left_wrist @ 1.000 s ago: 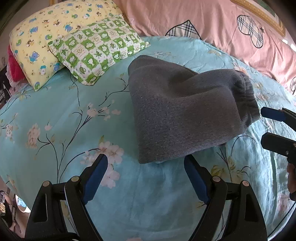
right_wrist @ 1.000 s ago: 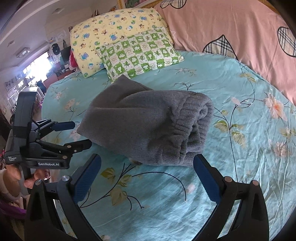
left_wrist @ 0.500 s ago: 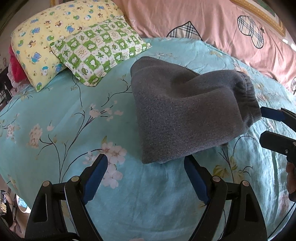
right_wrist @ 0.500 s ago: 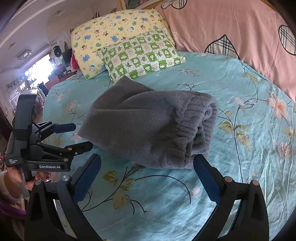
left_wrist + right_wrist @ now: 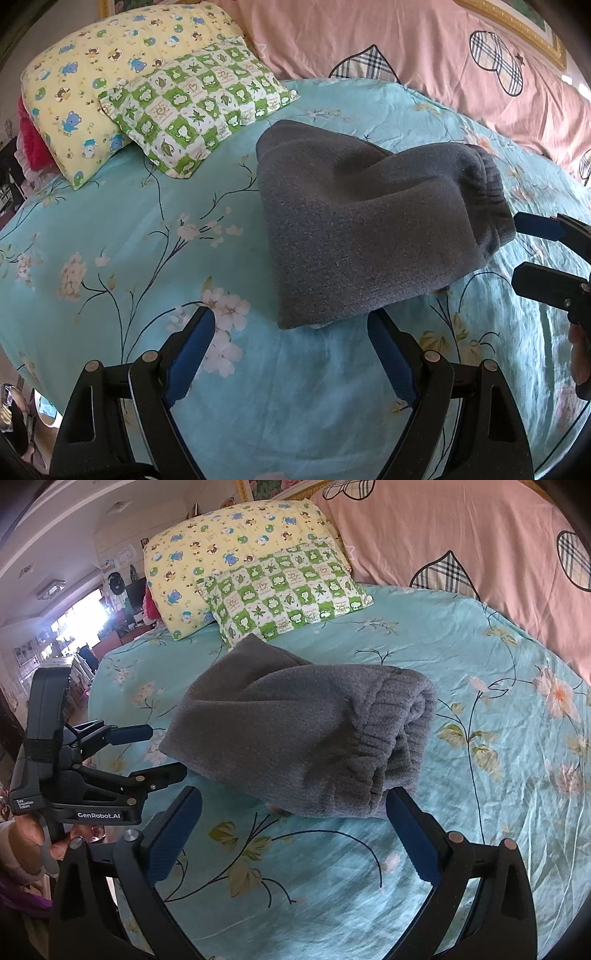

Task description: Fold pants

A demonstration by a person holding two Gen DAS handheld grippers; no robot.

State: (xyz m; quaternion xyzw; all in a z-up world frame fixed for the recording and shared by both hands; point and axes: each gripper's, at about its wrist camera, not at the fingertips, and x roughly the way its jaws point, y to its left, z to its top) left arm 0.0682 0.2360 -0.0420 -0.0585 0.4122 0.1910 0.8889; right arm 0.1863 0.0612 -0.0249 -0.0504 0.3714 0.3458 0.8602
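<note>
The grey fleece pants (image 5: pixel 369 229) lie folded in a thick bundle on the turquoise flowered bedsheet (image 5: pixel 147 229), elastic waistband at the right end. In the right wrist view the pants (image 5: pixel 303 734) lie just beyond my fingers. My left gripper (image 5: pixel 291 350) is open and empty, just short of the bundle's near corner. My right gripper (image 5: pixel 295 827) is open and empty, close to the waistband edge. The right gripper also shows at the right edge of the left wrist view (image 5: pixel 532 251), and the left gripper shows at the left of the right wrist view (image 5: pixel 162 749); both are open.
A green checked pillow (image 5: pixel 195 110) and a yellow cartoon pillow (image 5: pixel 88 81) lie at the head of the bed. A pink quilt (image 5: pixel 443 55) lies along the far side. The bed edge and a cluttered room (image 5: pixel 74 627) are to the left.
Both grippers stay open and have shifted slightly; the pants bundle sits a little lower and to the right in both views. Nothing was grasped.
</note>
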